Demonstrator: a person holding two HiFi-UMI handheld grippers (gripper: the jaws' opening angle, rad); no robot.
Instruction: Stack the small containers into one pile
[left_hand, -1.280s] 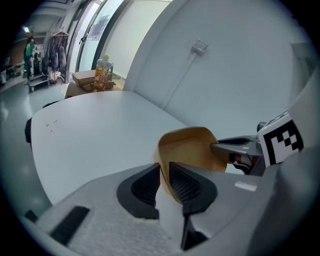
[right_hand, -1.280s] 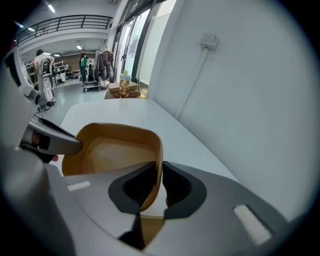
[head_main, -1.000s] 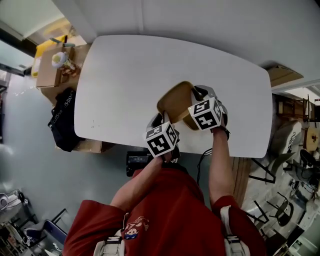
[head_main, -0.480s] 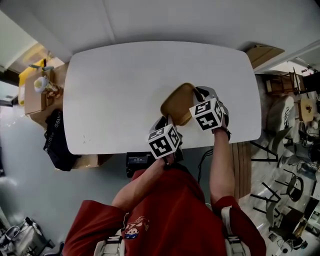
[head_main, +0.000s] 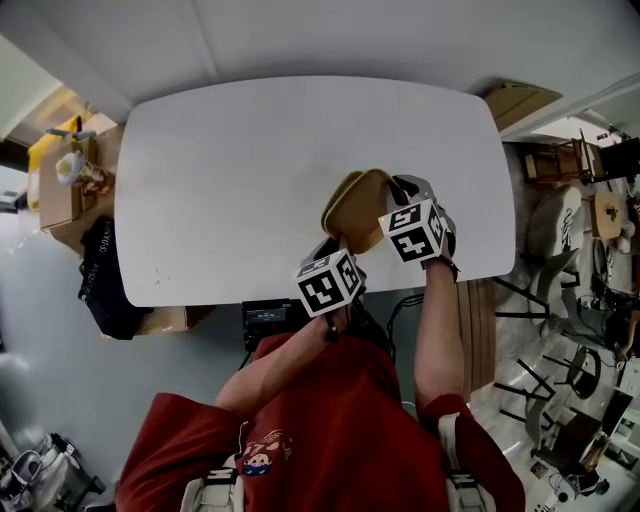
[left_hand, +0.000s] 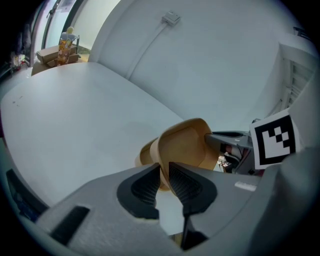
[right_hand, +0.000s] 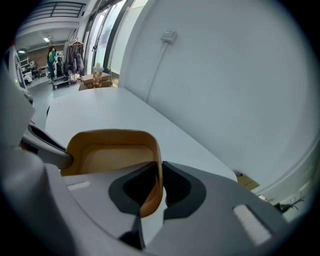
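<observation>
Two tan plastic containers (head_main: 362, 208) are held tilted on edge over the front part of the white table (head_main: 250, 170), one nested against the other. In the left gripper view the nearer container (left_hand: 187, 145) overlaps a second tan container (left_hand: 145, 154) behind it. My left gripper (head_main: 336, 246) (left_hand: 164, 181) is shut on the near rim of the container. My right gripper (head_main: 398, 192) (right_hand: 159, 181) is shut on the side wall of a tan container (right_hand: 112, 155), whose hollow faces its camera. The left gripper's jaw tip (right_hand: 47, 147) touches that container's far side.
The table's front edge (head_main: 300, 298) lies just below the grippers. A cardboard box with a bottle (head_main: 68, 178) stands left of the table, and a dark bag (head_main: 100, 280) lies on the floor. Chairs and clutter (head_main: 590, 250) fill the right side. A wall runs behind the table.
The containers have tipped up a little, and a second lighter rim now shows at their left. Both grippers stay clamped in nearly the same place; the head view has shifted.
</observation>
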